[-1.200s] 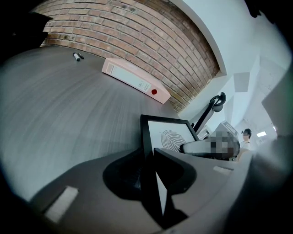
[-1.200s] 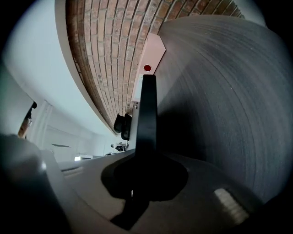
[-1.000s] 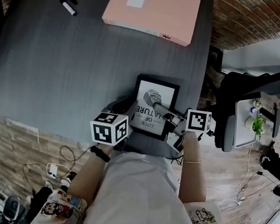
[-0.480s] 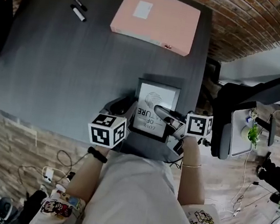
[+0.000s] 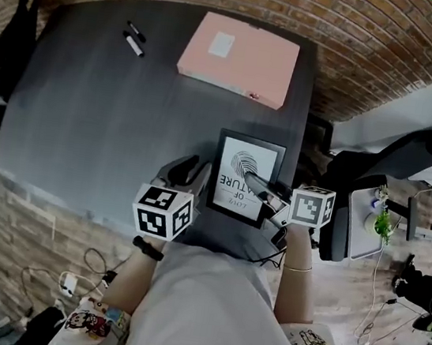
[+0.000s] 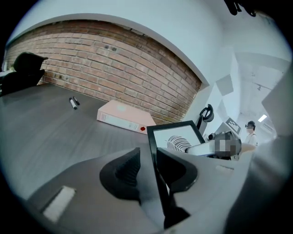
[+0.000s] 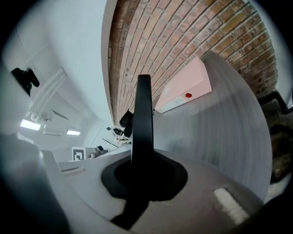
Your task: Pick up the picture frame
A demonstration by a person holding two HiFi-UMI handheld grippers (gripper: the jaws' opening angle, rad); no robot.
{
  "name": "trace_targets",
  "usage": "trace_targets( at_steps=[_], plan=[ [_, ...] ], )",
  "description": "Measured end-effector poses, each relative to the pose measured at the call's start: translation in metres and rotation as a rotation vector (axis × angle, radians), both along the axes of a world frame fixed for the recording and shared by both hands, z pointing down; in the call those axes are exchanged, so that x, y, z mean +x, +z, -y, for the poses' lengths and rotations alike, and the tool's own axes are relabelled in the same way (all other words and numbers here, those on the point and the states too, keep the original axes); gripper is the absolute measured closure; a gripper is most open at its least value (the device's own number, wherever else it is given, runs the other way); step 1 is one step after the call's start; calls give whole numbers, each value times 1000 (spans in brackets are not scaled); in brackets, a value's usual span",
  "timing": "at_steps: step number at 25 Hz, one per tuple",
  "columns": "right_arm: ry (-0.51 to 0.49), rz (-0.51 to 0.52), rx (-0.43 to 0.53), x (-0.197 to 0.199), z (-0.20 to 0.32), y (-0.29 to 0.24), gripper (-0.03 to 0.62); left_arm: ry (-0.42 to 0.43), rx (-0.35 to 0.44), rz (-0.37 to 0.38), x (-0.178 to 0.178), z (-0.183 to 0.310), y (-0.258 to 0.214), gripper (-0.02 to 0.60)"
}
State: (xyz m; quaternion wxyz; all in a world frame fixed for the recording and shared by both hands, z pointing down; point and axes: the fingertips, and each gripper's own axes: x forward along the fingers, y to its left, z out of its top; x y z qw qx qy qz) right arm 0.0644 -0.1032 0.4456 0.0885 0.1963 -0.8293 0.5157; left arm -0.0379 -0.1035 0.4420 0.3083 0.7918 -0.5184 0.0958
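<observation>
Above table [image 5: 89,110], right gripper [image 5: 253,182] fingers pinch picture frame [image 5: 243,163], left gripper [image 6: 146,159] fingers spread, gap unseen overhead

white shirt [image 5: 213,303], cartoon-print trousers [image 5: 91,324], black wristband [image 5: 147,248] and thin bracelet [image 5: 296,269].

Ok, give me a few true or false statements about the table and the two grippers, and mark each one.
1. The right gripper is shut on the picture frame's edge. True.
2. The pink binder lies on top of the picture frame. False: it lies apart from it, farther back on the table.
3. Two markers lie left of the binder in the head view. True.
4. The left gripper is clamped tight on the frame. False: the frame's edge stands between its jaws, but a gap shows beside one pad.
</observation>
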Motion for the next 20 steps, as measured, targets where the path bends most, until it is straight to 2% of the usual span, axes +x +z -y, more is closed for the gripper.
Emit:
trace_targets(
  at_steps=[5, 12, 20],
  plan=[
    [-13, -12, 126, 3, 0, -34, 580, 1, 88, 7, 2, 2, -37, 456],
    [88, 10, 271, 16, -3, -74, 580, 15, 187, 21, 1, 5, -78, 460],
    [180, -123, 476, 38, 1, -104, 580, 45, 264, 33, 1, 3, -107, 472]
  ],
)
